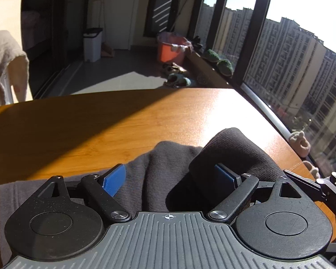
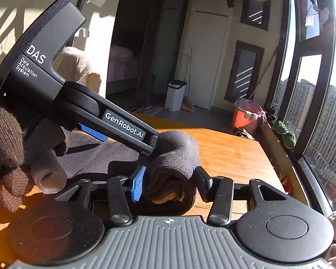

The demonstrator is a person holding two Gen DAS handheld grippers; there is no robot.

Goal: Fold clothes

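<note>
A dark grey garment (image 1: 159,174) lies bunched on the wooden table (image 1: 123,123). My left gripper (image 1: 170,177) stands open over it with its blue pads wide apart. A fold of the cloth drapes over its right finger (image 1: 226,177). In the right wrist view the garment's end is a thick roll (image 2: 179,154), and my right gripper (image 2: 170,181) is shut on it with a finger pressed to each side. The left gripper's housing (image 2: 40,51) sits just left of the roll, held by a hand in a brown knitted glove (image 2: 4,139). Its upper finger (image 2: 132,130) rests on top of the roll.
The table's right edge (image 1: 277,123) runs along a large window. A beige cloth (image 1: 4,62) hangs over a white chair at the left. On the floor beyond the table stand a white bin (image 1: 91,44) and an orange tub (image 1: 170,51).
</note>
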